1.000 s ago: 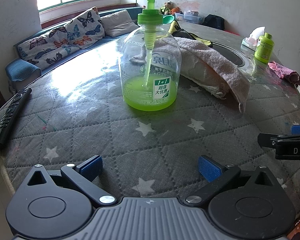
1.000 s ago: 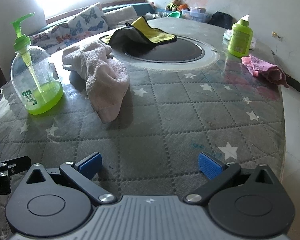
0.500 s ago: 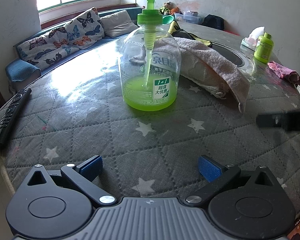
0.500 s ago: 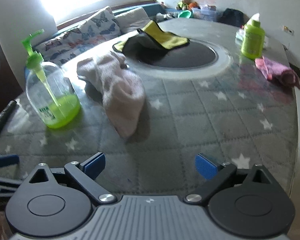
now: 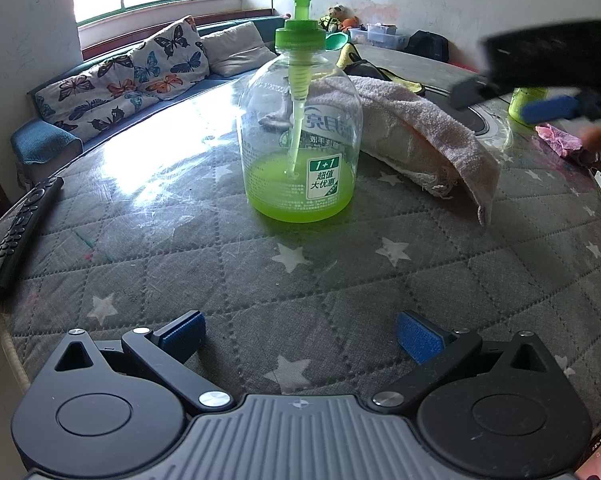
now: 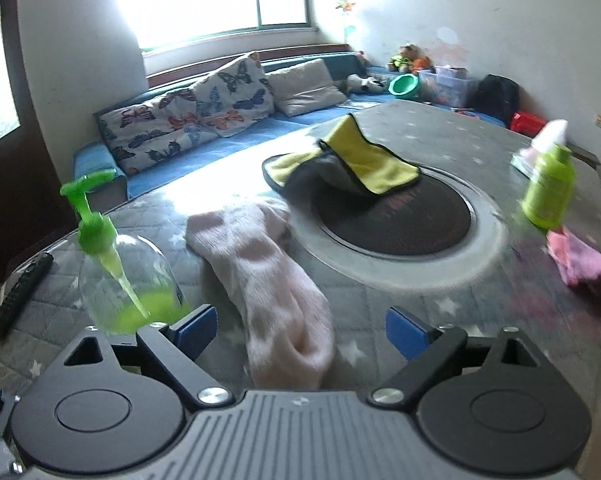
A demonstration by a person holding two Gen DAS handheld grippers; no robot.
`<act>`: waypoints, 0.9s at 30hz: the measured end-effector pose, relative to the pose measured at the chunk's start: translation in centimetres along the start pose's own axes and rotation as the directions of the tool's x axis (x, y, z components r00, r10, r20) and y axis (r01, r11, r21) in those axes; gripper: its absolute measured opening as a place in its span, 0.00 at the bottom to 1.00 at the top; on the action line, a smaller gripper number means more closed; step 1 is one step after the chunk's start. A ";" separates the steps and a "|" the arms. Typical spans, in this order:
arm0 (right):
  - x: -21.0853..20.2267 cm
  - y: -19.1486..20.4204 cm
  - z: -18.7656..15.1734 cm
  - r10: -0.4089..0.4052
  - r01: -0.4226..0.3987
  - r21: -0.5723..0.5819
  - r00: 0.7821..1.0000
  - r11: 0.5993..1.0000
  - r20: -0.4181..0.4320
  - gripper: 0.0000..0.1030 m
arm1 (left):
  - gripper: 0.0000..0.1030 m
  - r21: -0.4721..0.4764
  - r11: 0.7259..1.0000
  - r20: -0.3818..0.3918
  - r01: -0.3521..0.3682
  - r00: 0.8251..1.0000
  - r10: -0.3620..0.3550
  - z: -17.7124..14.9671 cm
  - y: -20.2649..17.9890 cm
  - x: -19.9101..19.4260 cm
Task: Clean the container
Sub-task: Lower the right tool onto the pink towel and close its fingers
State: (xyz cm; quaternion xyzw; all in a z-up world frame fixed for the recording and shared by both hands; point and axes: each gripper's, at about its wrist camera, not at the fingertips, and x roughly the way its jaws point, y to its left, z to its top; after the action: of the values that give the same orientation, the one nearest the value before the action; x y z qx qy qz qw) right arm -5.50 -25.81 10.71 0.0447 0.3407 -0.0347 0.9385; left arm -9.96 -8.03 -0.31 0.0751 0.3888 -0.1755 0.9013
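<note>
A clear pump bottle (image 5: 298, 136) with green soap in its bottom stands upright on the grey star-patterned table (image 5: 180, 264). It also shows at the lower left of the right wrist view (image 6: 128, 280). A pale pink towel (image 5: 424, 140) lies crumpled just right of it (image 6: 272, 284). My left gripper (image 5: 300, 338) is open and empty, low near the table's front edge, facing the bottle. My right gripper (image 6: 300, 330) is open and empty, raised above the towel; it shows blurred at the upper right of the left wrist view (image 5: 548, 108).
A black remote (image 5: 20, 236) lies at the left table edge. A yellow and grey cloth (image 6: 340, 164) lies on the dark round inset (image 6: 396, 216). A small green bottle (image 6: 548, 188), a tissue pack and a pink rag (image 6: 580, 260) sit at the right. A sofa with cushions stands behind.
My right gripper has risen from the table and moved forward over the towel. My left gripper, the bottle and the towel have not moved.
</note>
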 end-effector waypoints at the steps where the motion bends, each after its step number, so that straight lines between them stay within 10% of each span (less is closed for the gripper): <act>1: 0.6 0.2 0.4 0.010 -0.010 -0.005 1.000 1.000 -0.007 0.88 | 1.00 0.000 1.000 0.000 0.000 1.000 0.000 0.0 0.0 0.0; 27: 9.7 2.6 1.7 0.033 -0.041 -0.055 0.990 0.998 -0.136 0.69 | 1.00 0.016 0.999 -0.014 0.031 0.999 -0.031 1.0 0.3 0.4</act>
State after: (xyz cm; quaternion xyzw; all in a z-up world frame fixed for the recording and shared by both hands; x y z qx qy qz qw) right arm 3.27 -23.76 5.97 0.0259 0.4035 -0.0044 0.9146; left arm -8.90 -8.14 0.09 0.0778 0.3949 -0.1920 0.8951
